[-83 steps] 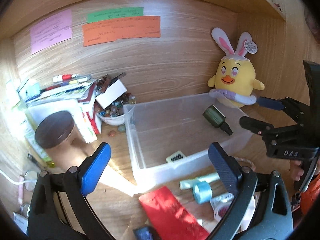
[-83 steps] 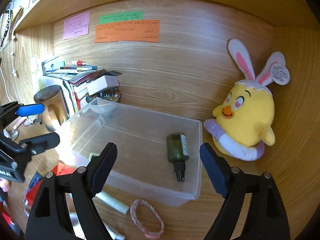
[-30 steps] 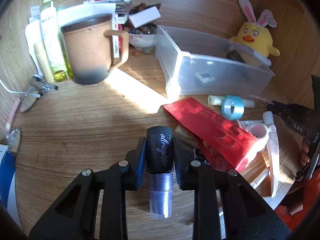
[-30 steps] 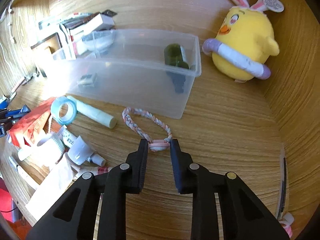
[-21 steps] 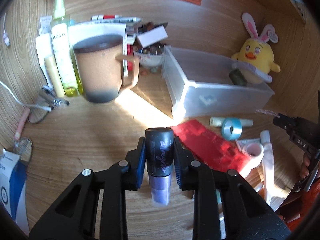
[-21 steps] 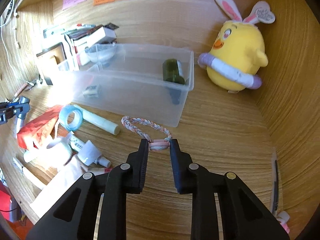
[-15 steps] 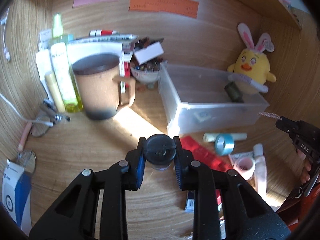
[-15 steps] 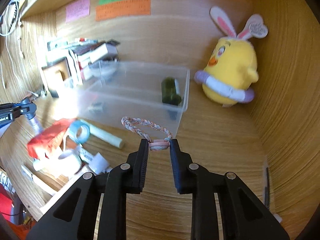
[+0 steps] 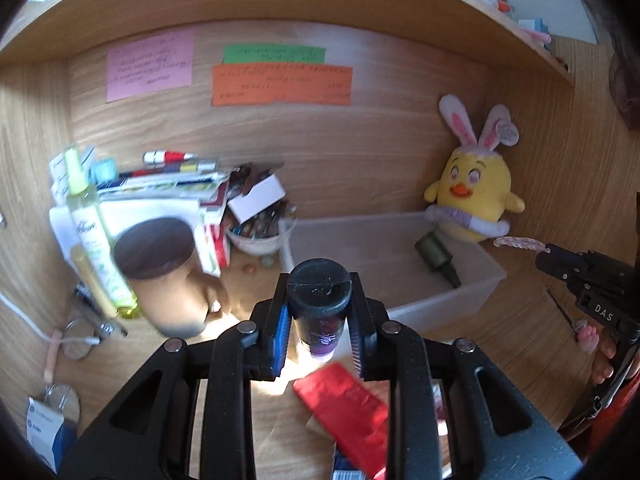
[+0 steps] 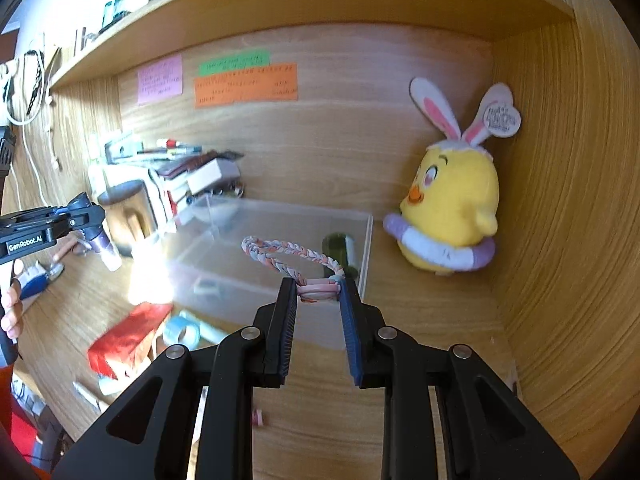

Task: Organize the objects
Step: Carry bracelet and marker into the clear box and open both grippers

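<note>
My left gripper (image 9: 319,300) is shut on a dark purple tube with a black cap (image 9: 319,292), held above the desk with the cap end toward the clear plastic bin (image 9: 472,292). My right gripper (image 10: 318,290) is shut on a braided pink and white hair tie (image 10: 288,252), whose loop hangs in the air in front of the bin (image 10: 272,280). A dark green bottle (image 9: 434,254) lies inside the bin at its right end. Each gripper appears at the edge of the other's view, the right gripper (image 9: 540,256) and the left gripper (image 10: 90,220).
A yellow plush chick (image 9: 474,196) sits right of the bin. A brown mug (image 9: 164,276), a spray bottle (image 9: 96,236), stacked books and a bowl of beads (image 9: 256,236) stand at left. A red packet (image 9: 348,412), blue tape roll (image 10: 182,330) and tubes lie on the desk in front.
Both grippers have risen from the desk, the left one lifting the purple tube and the right one the hair tie. The views now look more level, toward the back wall.
</note>
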`<state>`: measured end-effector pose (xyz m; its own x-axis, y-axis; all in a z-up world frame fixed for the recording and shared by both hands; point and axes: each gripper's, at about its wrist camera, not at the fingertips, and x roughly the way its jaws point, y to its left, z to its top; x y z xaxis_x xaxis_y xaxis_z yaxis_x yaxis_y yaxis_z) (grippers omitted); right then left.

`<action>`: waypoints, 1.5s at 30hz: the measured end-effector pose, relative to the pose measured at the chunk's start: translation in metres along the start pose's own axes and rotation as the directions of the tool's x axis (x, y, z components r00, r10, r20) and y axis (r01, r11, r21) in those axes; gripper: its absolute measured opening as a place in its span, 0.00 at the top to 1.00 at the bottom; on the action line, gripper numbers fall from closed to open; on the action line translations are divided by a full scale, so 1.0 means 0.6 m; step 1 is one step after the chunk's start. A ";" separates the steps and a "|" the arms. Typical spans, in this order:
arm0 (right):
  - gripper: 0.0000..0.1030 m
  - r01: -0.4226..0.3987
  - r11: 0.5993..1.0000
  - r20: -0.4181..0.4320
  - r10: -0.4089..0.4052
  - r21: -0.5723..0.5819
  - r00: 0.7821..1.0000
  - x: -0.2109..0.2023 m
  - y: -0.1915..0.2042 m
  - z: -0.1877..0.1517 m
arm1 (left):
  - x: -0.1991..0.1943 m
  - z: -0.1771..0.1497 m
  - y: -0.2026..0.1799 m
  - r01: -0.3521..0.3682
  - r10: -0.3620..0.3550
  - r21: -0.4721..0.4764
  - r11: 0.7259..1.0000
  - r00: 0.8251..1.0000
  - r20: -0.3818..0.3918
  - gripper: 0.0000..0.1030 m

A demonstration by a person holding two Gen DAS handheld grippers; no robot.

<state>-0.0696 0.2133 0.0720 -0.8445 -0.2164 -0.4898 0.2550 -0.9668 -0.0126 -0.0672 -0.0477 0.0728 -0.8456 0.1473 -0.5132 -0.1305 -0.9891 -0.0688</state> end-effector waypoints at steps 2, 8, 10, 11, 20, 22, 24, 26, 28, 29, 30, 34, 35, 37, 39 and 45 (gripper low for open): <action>0.81 -0.005 1.000 0.015 0.005 0.018 1.000 0.003 -0.005 0.012 | 0.010 0.012 -0.003 0.008 -0.008 -0.002 1.000 1.000 0.007 0.75; 0.81 -0.032 0.999 0.029 0.031 0.042 0.999 0.021 -0.009 0.036 | 0.045 0.037 -0.003 0.050 -0.050 -0.025 0.998 0.999 -0.001 0.75; 0.81 -0.037 0.999 0.018 0.037 0.039 0.999 0.033 -0.005 0.039 | 0.059 0.044 -0.005 0.041 -0.041 -0.020 0.999 0.999 -0.001 0.75; 0.81 -0.036 0.999 0.011 0.035 0.034 0.999 0.041 -0.002 0.039 | 0.063 0.045 -0.004 0.038 -0.038 -0.019 0.999 0.999 -0.003 0.75; 0.80 -0.066 0.997 -0.089 0.068 0.029 0.994 0.124 0.022 0.040 | 0.143 0.043 0.005 0.029 -0.032 -0.029 0.999 0.996 -0.088 0.75; 0.80 -0.080 0.996 -0.119 0.082 0.025 0.989 0.144 0.030 0.038 | 0.158 0.038 0.005 0.022 -0.024 -0.023 0.999 0.994 -0.106 0.75; 0.81 -0.083 0.996 -0.140 0.084 0.015 0.987 0.160 0.037 0.034 | 0.167 0.033 0.003 0.012 -0.013 -0.014 1.000 0.993 -0.117 0.75; 0.81 -0.084 0.996 -0.157 0.083 0.001 0.984 0.176 0.046 0.032 | 0.175 0.028 0.000 -0.008 0.008 0.006 1.000 0.993 -0.120 0.75; 0.81 -0.083 0.996 -0.170 0.079 -0.014 0.982 0.191 0.054 0.029 | 0.181 0.025 -0.004 -0.020 0.023 0.026 0.999 0.992 -0.124 0.75; 0.81 -0.080 0.997 -0.174 0.075 -0.019 0.982 0.197 0.057 0.028 | 0.184 0.022 -0.006 -0.022 0.026 0.034 0.999 0.992 -0.126 0.75; 0.81 -0.078 0.997 -0.179 0.073 -0.024 0.981 0.202 0.059 0.027 | 0.186 0.021 -0.008 -0.023 0.028 0.042 0.999 0.991 -0.132 0.75; 0.81 -0.061 0.997 -0.198 0.051 -0.045 0.979 0.218 0.064 0.023 | 0.199 0.015 -0.015 -0.015 0.024 0.058 0.998 0.988 -0.153 0.75; 0.80 -0.058 0.997 -0.201 0.048 -0.047 0.978 0.220 0.064 0.022 | 0.202 0.013 -0.016 -0.012 0.021 0.059 0.998 0.987 -0.160 0.75; 0.80 -0.050 0.997 -0.207 0.038 -0.051 0.978 0.224 0.063 0.021 | 0.204 0.012 -0.017 -0.007 0.017 0.060 0.998 0.986 -0.167 0.75; 0.80 -0.044 0.998 -0.212 0.032 -0.051 0.977 0.227 0.063 0.019 | 0.204 0.011 -0.020 -0.004 0.014 0.064 0.998 0.986 -0.169 0.75; 0.78 -0.028 0.998 -0.218 0.015 -0.057 0.976 0.224 0.062 0.018 | 0.187 0.012 -0.025 0.022 -0.012 0.061 0.998 0.987 -0.160 0.49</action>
<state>-0.1789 0.1469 0.0150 -0.7179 -0.1963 -0.6679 0.3051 -0.9511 -0.0483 -0.1640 -0.0163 0.0223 -0.7504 0.1558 -0.6424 -0.1806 -0.9832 -0.0275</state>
